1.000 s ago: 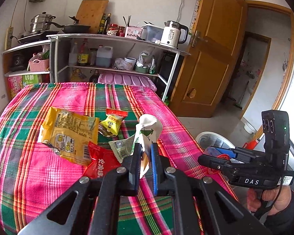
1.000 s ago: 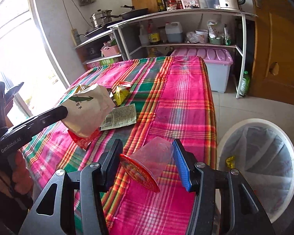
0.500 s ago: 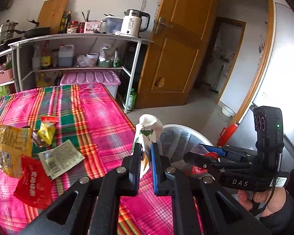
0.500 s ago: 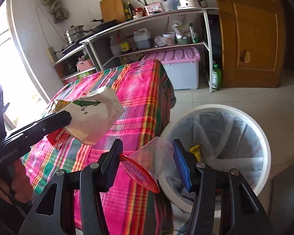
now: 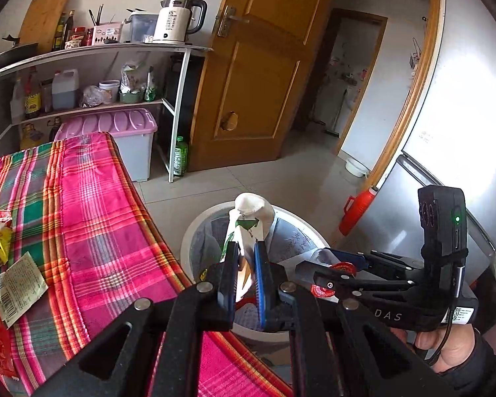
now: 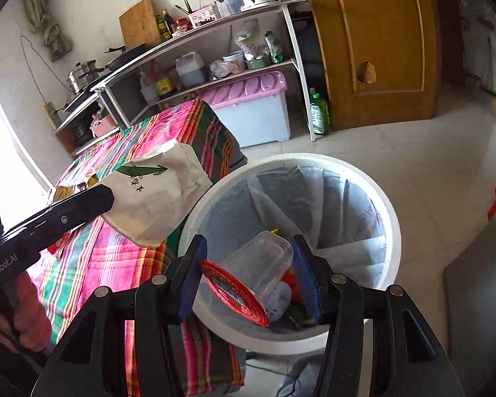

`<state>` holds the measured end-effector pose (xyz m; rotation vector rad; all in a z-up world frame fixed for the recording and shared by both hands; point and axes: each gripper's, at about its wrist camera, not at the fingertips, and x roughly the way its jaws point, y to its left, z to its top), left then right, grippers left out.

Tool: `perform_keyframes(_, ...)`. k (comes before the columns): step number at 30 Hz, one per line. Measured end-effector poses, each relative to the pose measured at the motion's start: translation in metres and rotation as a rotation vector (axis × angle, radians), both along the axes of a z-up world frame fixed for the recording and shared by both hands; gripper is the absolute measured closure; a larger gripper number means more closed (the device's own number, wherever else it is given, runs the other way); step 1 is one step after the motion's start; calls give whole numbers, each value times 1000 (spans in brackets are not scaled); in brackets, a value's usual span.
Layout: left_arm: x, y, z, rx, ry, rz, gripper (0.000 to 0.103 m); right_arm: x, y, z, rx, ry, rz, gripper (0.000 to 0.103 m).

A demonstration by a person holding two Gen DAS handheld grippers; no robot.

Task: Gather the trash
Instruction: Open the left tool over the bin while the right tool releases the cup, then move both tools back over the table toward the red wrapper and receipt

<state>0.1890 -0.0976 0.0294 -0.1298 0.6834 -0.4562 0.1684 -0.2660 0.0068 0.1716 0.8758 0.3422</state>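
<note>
My left gripper (image 5: pixel 246 251) is shut on a white paper bag (image 5: pixel 253 208) with a green arrow print, holding it above the white lined trash bin (image 5: pixel 190 241). In the right wrist view the bag (image 6: pixel 155 192) hangs from the left gripper (image 6: pixel 105 198) at the table's edge, beside the bin's rim (image 6: pixel 390 218). My right gripper (image 6: pixel 248 243) is shut on a clear plastic cup with a red lid (image 6: pixel 261 264), tilted over the bin's mouth. Some trash lies in the bin's bottom. Several wrappers (image 5: pixel 16 281) stay on the plaid tablecloth (image 5: pixel 92 215).
A metal shelf rack (image 5: pixel 178 99) with a kettle and bottles stands behind a pink-lidded storage box (image 5: pixel 115 125). A green bottle (image 5: pixel 180 160) sits on the floor by a wooden door (image 5: pixel 258 66). A red flask (image 5: pixel 357 211) leans near the grey fridge (image 5: pixel 463 132).
Both grippers have swung off the table toward the bin, carrying the bag and the cup. The bin now fills the space under both of them.
</note>
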Motion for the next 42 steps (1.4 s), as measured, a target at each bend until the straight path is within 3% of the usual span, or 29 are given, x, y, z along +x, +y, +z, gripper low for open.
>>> perform_keyframes(14,23,-28,-29,14,65,-35,92,14,-21,-20,-17,43,-51,49)
perform_keyframes(20,27,-29,-32,4,79,-41,85,14,-23,-20,-23,31,-63,45)
perform_keyframes(42,-21,26,-7,-5,10,64,85,-24,15,28,-36,-77,11,45)
